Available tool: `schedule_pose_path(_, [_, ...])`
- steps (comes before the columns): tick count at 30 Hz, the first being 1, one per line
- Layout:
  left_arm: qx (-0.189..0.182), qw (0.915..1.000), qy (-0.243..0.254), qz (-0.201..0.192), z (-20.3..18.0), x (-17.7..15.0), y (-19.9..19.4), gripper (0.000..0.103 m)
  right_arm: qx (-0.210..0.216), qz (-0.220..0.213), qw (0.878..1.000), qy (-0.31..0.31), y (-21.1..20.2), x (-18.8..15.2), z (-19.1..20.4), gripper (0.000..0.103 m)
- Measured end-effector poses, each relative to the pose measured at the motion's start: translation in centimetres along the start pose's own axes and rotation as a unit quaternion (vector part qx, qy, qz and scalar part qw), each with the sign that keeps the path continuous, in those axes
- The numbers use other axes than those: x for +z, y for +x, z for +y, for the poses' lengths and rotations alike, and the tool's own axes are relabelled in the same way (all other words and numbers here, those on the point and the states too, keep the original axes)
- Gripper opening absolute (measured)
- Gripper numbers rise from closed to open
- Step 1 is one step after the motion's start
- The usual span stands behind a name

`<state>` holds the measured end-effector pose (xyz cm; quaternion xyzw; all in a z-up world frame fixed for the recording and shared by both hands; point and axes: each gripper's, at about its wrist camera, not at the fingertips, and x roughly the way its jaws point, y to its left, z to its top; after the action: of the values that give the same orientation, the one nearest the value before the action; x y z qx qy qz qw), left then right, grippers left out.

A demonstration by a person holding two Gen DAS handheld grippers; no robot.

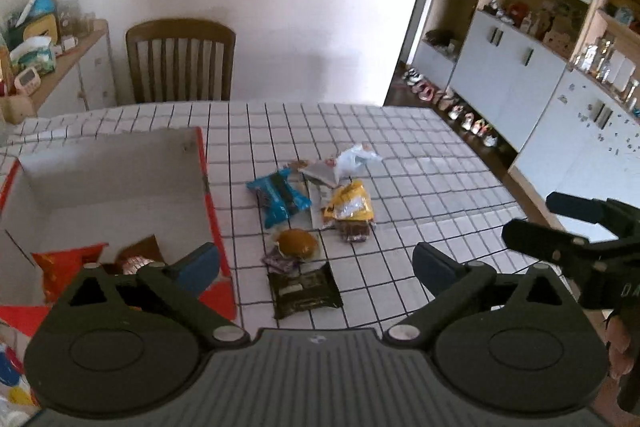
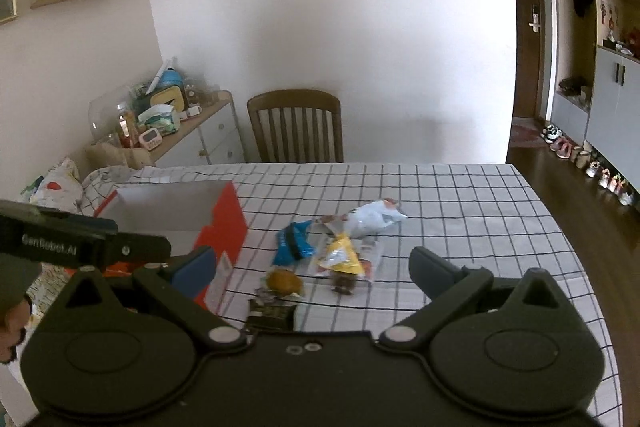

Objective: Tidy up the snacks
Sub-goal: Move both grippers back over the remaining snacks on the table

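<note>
The left gripper (image 1: pixel 316 269) has its blue-padded jaws spread wide with nothing between the pads. Just below and ahead of it, between the jaws, lies a dark brown flat snack packet (image 1: pixel 304 291) on the desk with a white cloth checked in black lines (image 1: pixel 420 163). Just beyond that packet sits a round golden-brown bun in clear wrap (image 1: pixel 297 243), touching it. Farther ahead are a blue foil biscuit packet (image 1: pixel 278 199), a yellow crinkled snack bag (image 1: pixel 350 205) with a brown bar at its near end, and a pale blue and white plastic pouch (image 1: pixel 354 159), all bunched close together. By the gripper's left finger stands an open red cardboard box with white inner walls (image 1: pixel 208 187); inside it, at the near corner, lie an orange-red crisp bag (image 1: pixel 66 267) and a brown wrapped item (image 1: pixel 140 255).

The right gripper (image 2: pixel 312 267) is also spread wide and holds nothing. The same pile lies ahead of it between its jaws, the box off to its left. A brown wooden slat-back chair (image 2: pixel 295 125) stands beyond the desk's far edge.
</note>
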<state>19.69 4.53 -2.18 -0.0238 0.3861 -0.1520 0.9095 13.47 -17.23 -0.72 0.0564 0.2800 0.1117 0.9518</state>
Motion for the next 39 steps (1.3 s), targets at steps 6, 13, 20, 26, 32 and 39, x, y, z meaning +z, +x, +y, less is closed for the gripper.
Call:
schedule_pose_path(6, [0.009,0.9995,-0.023,0.02,-1.3,-1.4,2.8,0.103,-0.009,0.018,1.0,0.01,1.6,-0.2,-3.1,0.103])
schedule_pose_path(13, [0.037,0.9981,-0.031,0.039,-2.0,-3.0,6.3,0.103,-0.001,0.041,0.999,0.006,3.7,-0.6,-5.6,0.103])
schedule_pose_path(20, [0.06,0.9965,-0.032,0.048,-2.4,-4.3,9.4,0.103,0.022,0.054,0.998,-0.026,6.1,-0.1,-5.8,0.103])
schedule_pose_path(26, [0.089,0.9934,-0.052,0.05,-2.6,-5.3,11.6,0.103,0.033,0.081,0.996,-0.028,9.8,-0.2,-6.5,0.098])
schedule_pose_path(32, [0.102,0.9916,-0.056,0.057,-2.8,-5.8,13.2,0.103,0.044,0.111,0.992,-0.041,13.1,-0.8,-6.5,0.087])
schedule_pose_path(39, [0.119,0.9871,-0.076,0.075,-2.2,-5.6,15.0,0.102,0.07,0.123,0.988,-0.064,15.5,-0.7,-5.8,0.075])
